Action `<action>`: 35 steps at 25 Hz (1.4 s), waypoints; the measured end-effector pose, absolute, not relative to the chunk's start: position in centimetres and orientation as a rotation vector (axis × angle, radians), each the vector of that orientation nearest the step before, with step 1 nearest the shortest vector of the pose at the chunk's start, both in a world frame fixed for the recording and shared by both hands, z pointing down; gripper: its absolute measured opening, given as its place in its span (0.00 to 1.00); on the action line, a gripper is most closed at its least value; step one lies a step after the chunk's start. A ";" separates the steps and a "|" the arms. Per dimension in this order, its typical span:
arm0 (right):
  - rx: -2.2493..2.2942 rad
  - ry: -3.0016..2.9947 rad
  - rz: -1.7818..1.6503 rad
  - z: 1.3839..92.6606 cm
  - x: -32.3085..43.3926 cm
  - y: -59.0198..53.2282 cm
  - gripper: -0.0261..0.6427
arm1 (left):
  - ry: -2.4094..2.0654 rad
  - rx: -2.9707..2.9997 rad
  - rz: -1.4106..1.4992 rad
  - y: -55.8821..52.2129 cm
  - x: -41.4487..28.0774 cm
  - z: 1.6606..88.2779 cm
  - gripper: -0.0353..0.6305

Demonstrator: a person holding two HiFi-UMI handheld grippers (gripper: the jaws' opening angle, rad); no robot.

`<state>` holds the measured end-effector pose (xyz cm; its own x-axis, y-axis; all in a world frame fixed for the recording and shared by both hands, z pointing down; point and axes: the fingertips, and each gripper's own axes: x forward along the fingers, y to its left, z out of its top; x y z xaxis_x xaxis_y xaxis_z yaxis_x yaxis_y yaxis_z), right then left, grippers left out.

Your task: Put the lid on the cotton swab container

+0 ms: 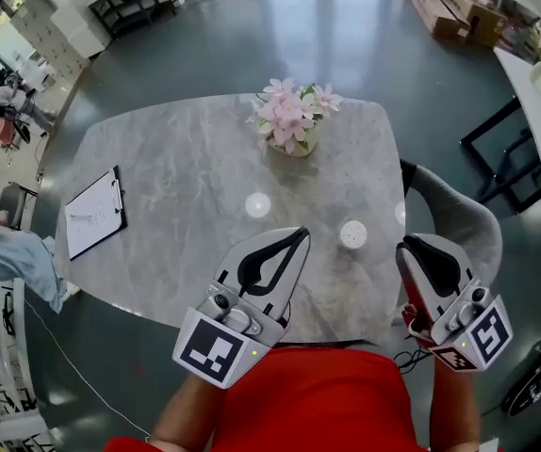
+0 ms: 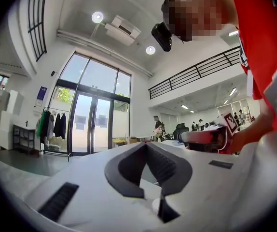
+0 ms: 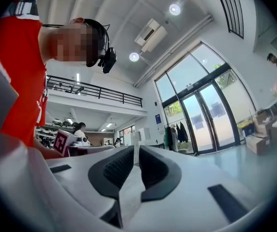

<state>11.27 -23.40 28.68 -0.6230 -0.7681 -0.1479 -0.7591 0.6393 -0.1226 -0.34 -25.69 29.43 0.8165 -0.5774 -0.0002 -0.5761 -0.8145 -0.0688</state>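
Observation:
A small white round cotton swab container (image 1: pixel 352 234) stands on the grey marble table (image 1: pixel 176 168), near its front right part. My left gripper (image 1: pixel 303 234) hovers over the front edge to the container's left. Its jaws are shut with nothing in them, and the tips meet in the left gripper view (image 2: pixel 146 145). My right gripper (image 1: pixel 405 246) is just right of the container, off the table's corner. A narrow gap shows between its pads (image 3: pixel 134 151), with nothing in it. Both gripper views look up at the ceiling. I cannot make out a lid for certain.
A vase of pink flowers (image 1: pixel 292 119) stands at the table's far middle. A clipboard with paper (image 1: pixel 94 213) lies at the left edge. A pale round spot (image 1: pixel 257 204) shows mid-table, lid or light reflection I cannot tell. A grey chair (image 1: pixel 454 210) stands at the right.

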 end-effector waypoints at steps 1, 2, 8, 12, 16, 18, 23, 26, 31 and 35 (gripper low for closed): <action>-1.263 2.671 -0.045 28.2 11.2 -23.1 0.11 | 0.922 -2.912 -0.013 -25.3 -0.3 28.6 0.06; -1.267 2.669 -0.019 27.7 11.1 -22.8 0.09 | 0.914 -2.893 0.003 -24.9 -0.3 27.8 0.06; -1.276 2.659 0.064 25.9 10.8 -20.8 0.06 | 0.894 -2.831 0.037 -22.9 -0.6 25.5 0.06; -1.323 2.643 0.055 26.0 11.4 -20.3 0.06 | 0.887 -2.828 0.008 -22.2 -0.8 25.8 0.07; -1.366 2.652 0.046 26.7 12.1 -20.0 0.06 | 0.888 -2.845 -0.007 -21.9 -0.8 26.4 0.07; -1.379 2.656 0.039 27.0 12.1 -19.9 0.06 | 0.890 -2.853 -0.009 -21.9 -0.9 26.6 0.07; -1.392 2.658 0.026 27.1 12.2 -19.4 0.06 | 0.881 -2.864 -0.008 -21.6 -1.0 26.6 0.07; -1.391 2.659 0.028 26.9 12.1 -19.4 0.06 | 0.871 -2.866 -0.009 -21.5 -1.0 26.6 0.07; -1.386 2.665 0.022 26.9 12.0 -19.5 0.06 | 0.862 -2.870 -0.019 -21.5 -0.9 26.9 0.07; -1.376 2.672 0.018 27.0 11.8 -19.6 0.06 | 0.863 -2.872 -0.017 -21.5 -0.9 26.9 0.07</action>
<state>11.81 -19.57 26.97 -0.5737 -0.8094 -0.1259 -0.8110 0.5828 -0.0516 -0.87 -21.52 26.94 0.8352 -0.5492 -0.0299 -0.5476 -0.8251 -0.1394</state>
